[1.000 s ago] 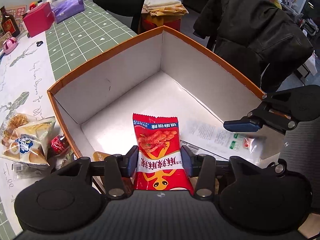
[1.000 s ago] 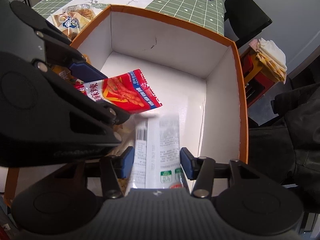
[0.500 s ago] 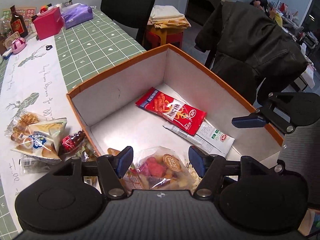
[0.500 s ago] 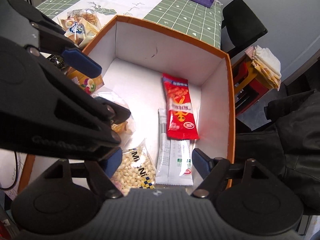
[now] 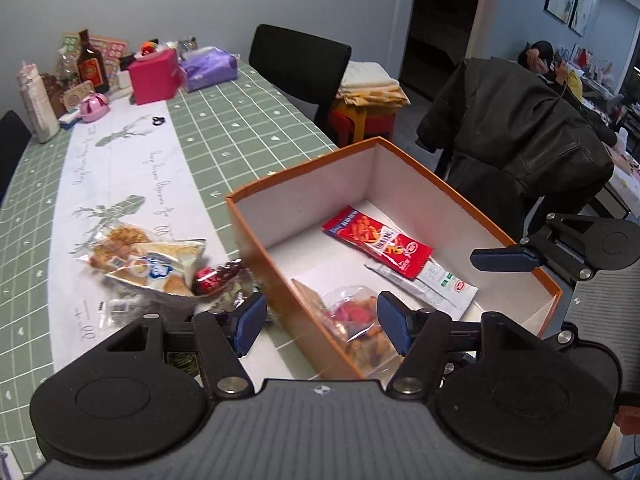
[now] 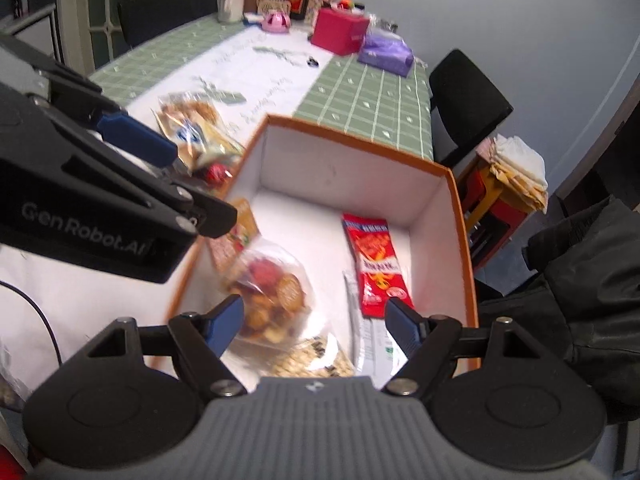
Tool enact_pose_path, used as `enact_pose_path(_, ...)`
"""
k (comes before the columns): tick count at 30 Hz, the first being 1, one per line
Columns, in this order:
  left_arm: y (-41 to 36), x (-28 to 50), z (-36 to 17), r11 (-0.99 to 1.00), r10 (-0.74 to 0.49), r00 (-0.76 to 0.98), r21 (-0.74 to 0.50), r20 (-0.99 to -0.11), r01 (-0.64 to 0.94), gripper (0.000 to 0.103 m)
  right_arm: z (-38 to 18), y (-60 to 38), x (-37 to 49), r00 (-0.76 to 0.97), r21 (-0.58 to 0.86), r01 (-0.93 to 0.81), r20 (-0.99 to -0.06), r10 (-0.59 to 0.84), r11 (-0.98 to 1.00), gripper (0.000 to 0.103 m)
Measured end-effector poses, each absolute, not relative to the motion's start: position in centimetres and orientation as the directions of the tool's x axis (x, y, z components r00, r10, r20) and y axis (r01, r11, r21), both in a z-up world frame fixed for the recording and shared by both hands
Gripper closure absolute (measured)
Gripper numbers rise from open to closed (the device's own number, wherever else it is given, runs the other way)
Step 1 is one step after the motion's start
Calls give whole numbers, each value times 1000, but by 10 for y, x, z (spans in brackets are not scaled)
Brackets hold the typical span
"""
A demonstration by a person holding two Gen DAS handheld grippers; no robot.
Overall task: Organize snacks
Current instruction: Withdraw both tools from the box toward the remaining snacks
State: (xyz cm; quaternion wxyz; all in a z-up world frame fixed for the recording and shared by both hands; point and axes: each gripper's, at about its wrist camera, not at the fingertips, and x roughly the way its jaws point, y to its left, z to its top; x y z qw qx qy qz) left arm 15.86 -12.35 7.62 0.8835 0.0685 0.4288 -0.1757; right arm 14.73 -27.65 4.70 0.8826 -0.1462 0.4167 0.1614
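Grippers held spread and empty above the orange box.

Left gripper (image 5: 318, 322) and right gripper (image 6: 314, 322) are both released; the red snack packet (image 6: 374, 258) is laid inside the orange box (image 5: 432, 182), over a white packet (image 5: 442, 282).

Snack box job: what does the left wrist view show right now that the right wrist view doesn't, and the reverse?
Left wrist only: the white sachet's full length, and a dark jacket on a chair.

Right wrist only: a bag of pale puffed snacks at the box's near end.

Both: the orange box, the red snack packet, the clear bag of mixed snacks, loose snacks on the table, and both grippers open and empty: left, right.
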Motion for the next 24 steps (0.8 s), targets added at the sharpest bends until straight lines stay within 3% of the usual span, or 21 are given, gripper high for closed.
enact_pose_path(10, -76, 129, 80, 941, -173, 589, 45, -790, 337, 28, 53, -228, 132, 591, -51, -487, -754, 286, 872, 27)
enact_pose_path(14, -48, 126, 80, 932, -203, 577, 25, -791, 362, 28, 53, -209, 133, 570, -36, -526, -756, 321, 849, 27)
enact_pose_path(24, 12, 148, 59, 915, -194, 537, 46, -821, 401, 28, 36, -166, 153, 533, -90, -608, -783, 322, 789, 28)
